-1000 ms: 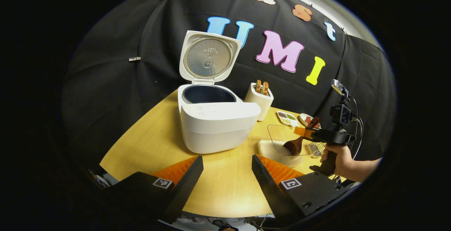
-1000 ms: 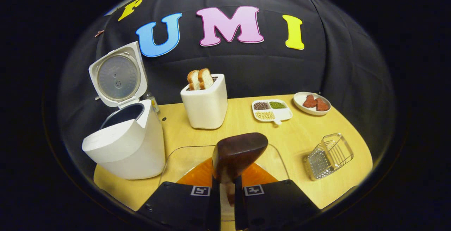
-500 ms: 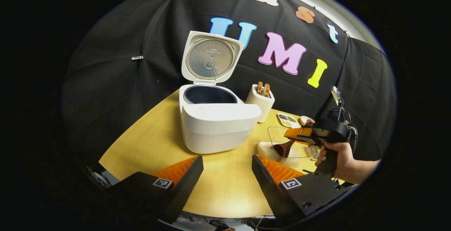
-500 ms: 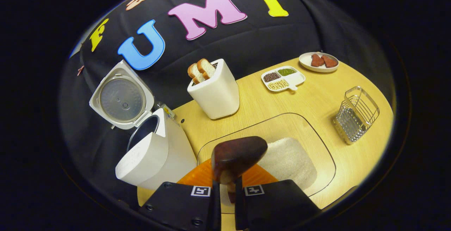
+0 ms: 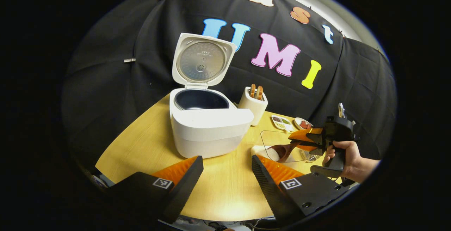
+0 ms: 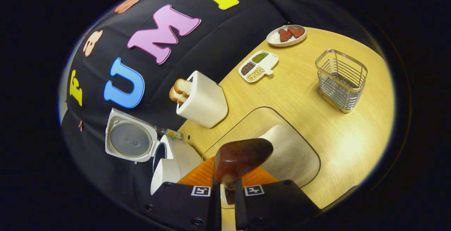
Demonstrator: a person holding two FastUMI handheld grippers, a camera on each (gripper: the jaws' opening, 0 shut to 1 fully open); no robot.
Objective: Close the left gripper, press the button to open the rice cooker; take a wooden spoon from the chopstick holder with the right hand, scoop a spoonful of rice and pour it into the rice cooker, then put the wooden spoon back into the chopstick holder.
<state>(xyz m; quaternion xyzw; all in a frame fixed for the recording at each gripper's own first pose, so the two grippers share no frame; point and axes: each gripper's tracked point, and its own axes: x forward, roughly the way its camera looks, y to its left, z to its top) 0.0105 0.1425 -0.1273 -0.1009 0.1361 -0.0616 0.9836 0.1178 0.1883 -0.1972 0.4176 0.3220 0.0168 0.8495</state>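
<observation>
The white rice cooker (image 5: 208, 125) stands open, its lid (image 5: 201, 60) upright and the dark pot bare. My left gripper (image 5: 227, 164) hovers open in front of it, holding nothing. My right gripper (image 6: 227, 195) is shut on the handle of the dark wooden spoon (image 6: 243, 158), rolled to one side. In the left gripper view the right gripper (image 5: 310, 139), held by a hand (image 5: 347, 157), has the spoon (image 5: 282, 150) tipped down, its bowl at the white rice pile (image 6: 289, 153) in a clear tray (image 6: 260, 125). The wire chopstick holder (image 6: 341, 79) stands to the right.
A white toaster (image 6: 202, 100) with two bread slices stands between the cooker (image 6: 172, 160) and the tray. A sectioned dish of beans (image 6: 258, 67) and a small plate with red pieces (image 6: 286, 35) lie at the back. Bare wood lies around the holder.
My right gripper has rolled and dropped, bringing the spoon's bowl down to the rice pile. The left gripper has shifted slightly and stays open.
</observation>
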